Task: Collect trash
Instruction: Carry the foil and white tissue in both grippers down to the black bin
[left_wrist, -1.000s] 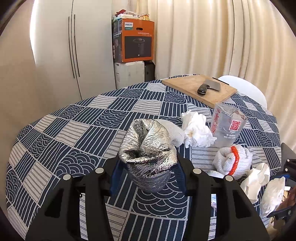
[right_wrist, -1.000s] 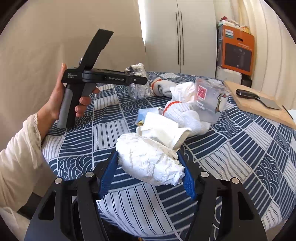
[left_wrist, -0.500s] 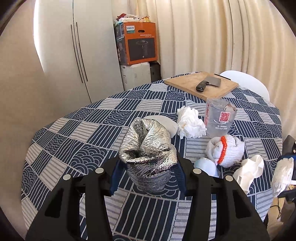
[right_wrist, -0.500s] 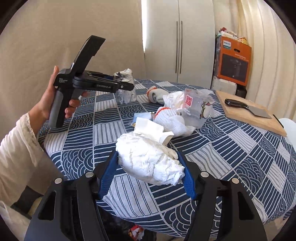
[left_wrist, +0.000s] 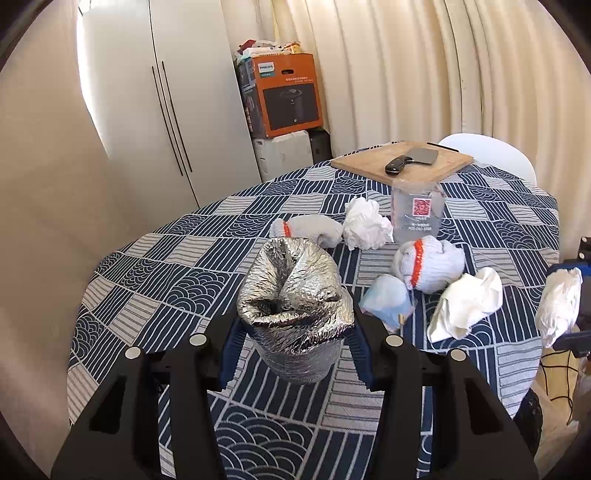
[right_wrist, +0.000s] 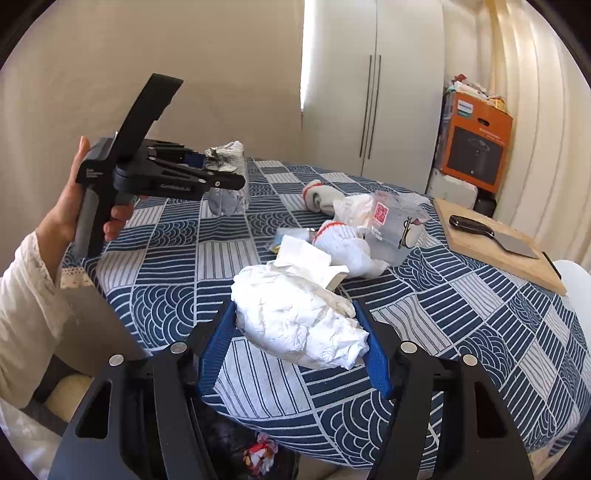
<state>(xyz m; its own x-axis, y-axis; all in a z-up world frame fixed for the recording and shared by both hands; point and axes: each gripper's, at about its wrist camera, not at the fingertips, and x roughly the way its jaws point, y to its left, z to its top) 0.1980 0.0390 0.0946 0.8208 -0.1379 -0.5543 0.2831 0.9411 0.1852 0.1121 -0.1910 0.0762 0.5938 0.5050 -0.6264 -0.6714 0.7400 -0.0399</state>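
Note:
My left gripper (left_wrist: 293, 345) is shut on a crumpled silver foil bag (left_wrist: 295, 299), held above the blue patterned tablecloth (left_wrist: 166, 280). In the right wrist view the same left gripper (right_wrist: 221, 173) hangs in a hand at the left with the foil bag (right_wrist: 227, 177) in it. My right gripper (right_wrist: 293, 347) is shut on a crumpled white tissue wad (right_wrist: 295, 321), lifted near the table's front edge. That tissue wad (left_wrist: 559, 302) shows at the right rim of the left wrist view. On the table lie another crumpled tissue (left_wrist: 367, 223), a folded white paper (left_wrist: 467, 306), a blue scrap (left_wrist: 388, 299) and a clear plastic cup (left_wrist: 417, 210).
Two white work gloves with orange bands (left_wrist: 428, 264) (left_wrist: 306, 229) lie among the litter. A wooden cutting board (left_wrist: 402, 162) with a cleaver (left_wrist: 410, 160) sits at the far edge, a white chair (left_wrist: 491, 155) behind it. Below the table's front edge a dark bin (right_wrist: 240, 446) holds wrappers.
Both grippers have drawn back from the table centre and risen slightly, each keeping its load. More of the table and its near edge now shows; a second glove has come into view.

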